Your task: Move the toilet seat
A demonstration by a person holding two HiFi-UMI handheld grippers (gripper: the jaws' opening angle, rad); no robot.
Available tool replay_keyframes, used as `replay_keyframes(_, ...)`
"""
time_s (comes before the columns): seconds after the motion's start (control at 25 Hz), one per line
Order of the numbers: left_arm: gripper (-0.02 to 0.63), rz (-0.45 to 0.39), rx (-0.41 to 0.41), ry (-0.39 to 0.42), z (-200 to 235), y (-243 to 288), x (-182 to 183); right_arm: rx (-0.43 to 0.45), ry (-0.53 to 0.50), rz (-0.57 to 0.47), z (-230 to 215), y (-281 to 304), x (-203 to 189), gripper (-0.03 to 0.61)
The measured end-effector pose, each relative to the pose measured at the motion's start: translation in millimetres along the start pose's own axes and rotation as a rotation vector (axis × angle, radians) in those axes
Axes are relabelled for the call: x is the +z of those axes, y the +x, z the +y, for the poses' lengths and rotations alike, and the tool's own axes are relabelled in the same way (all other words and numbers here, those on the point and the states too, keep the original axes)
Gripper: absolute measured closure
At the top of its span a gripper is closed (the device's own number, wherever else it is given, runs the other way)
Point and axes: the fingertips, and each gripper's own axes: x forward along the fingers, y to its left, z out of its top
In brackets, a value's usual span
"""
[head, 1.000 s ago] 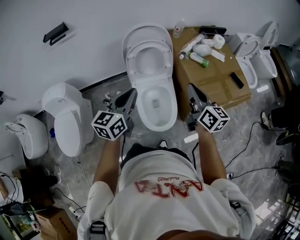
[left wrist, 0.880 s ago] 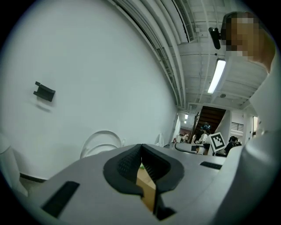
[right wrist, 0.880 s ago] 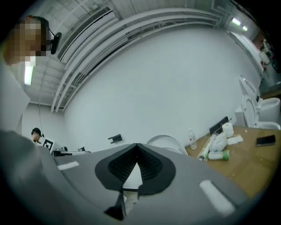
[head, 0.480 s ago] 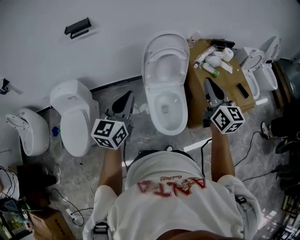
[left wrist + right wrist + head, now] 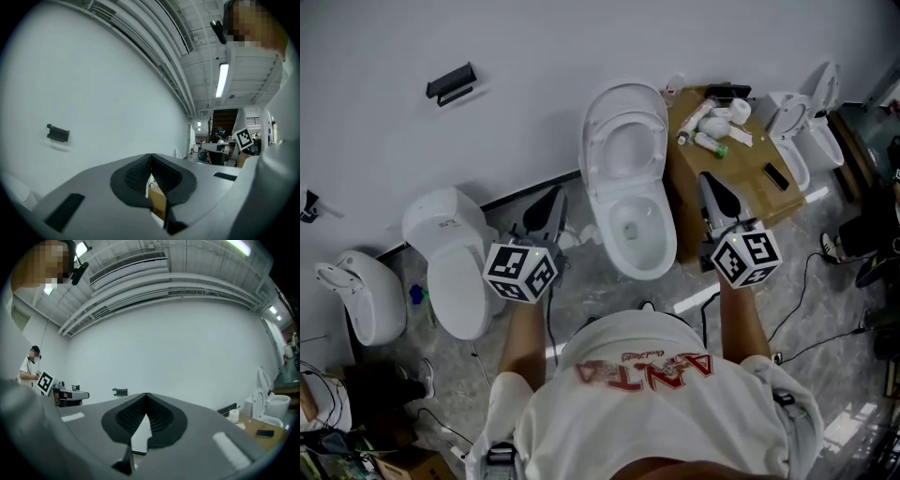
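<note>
A white toilet (image 5: 636, 230) stands against the wall at the middle of the head view, its seat (image 5: 596, 131) and lid tipped up against the wall. My left gripper (image 5: 551, 208) hangs in the air to the left of the bowl, shut and holding nothing. My right gripper (image 5: 710, 183) is on the bowl's right, over the cardboard box, also shut and empty. Neither touches the toilet. In the left gripper view the left gripper (image 5: 150, 157) shows black pads (image 5: 136, 176) pressed together. In the right gripper view the right gripper (image 5: 146, 396) is likewise closed.
A cardboard box (image 5: 750, 187) right of the toilet carries bottles, a toilet roll and a phone. Two more toilets (image 5: 455, 258) (image 5: 356, 295) stand at the left, another (image 5: 802, 131) at the right. A black bracket (image 5: 450, 82) hangs on the wall. Cables (image 5: 806, 272) lie on the floor.
Both grippers have risen and drawn away from the bowl's sides, the right one ending over the cardboard box. The seat stays raised.
</note>
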Motion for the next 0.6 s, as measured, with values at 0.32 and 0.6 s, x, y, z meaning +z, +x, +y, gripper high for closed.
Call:
replay_keyframes(0.32,0.604,0.007,-0.044,-0.024,-7.6,9.1,-4.9,-0.011,-0.009,-0.014,-8.7,-2.3,7.7,0.577)
replay_keyframes(0.6,0.604,0.025,-0.045,-0.031,-10.2,17.4,-12.2,-0.011,0.028,0.026,-15.5,-3.1,-14.1,0.577)
